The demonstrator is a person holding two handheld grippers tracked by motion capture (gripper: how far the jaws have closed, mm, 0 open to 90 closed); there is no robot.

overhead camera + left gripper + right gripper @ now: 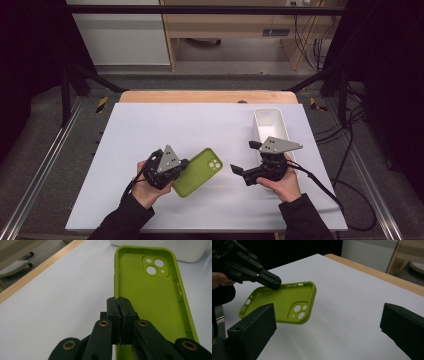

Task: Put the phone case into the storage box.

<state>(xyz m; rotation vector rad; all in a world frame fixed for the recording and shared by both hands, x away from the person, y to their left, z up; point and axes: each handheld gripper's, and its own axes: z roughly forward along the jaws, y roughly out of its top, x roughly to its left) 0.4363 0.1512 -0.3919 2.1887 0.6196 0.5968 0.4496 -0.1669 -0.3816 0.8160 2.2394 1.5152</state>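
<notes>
High view: one green case [198, 171], one white bin [270, 131], two grippers. Left gripper [176, 167] clamped on case edge; case juts out ahead of its jaws. Right gripper [245, 159] jaws wide, empty, case well apart across from it, bin just behind.

Left gripper view: jaws pinch one side wall of case [147, 292], hollow side up, three lens holes at far end.

Right gripper view: right gripper [327, 325] jaws spread wide, nothing between; case [284, 302] ahead, lifted off table, held by left gripper [273, 281].
</notes>
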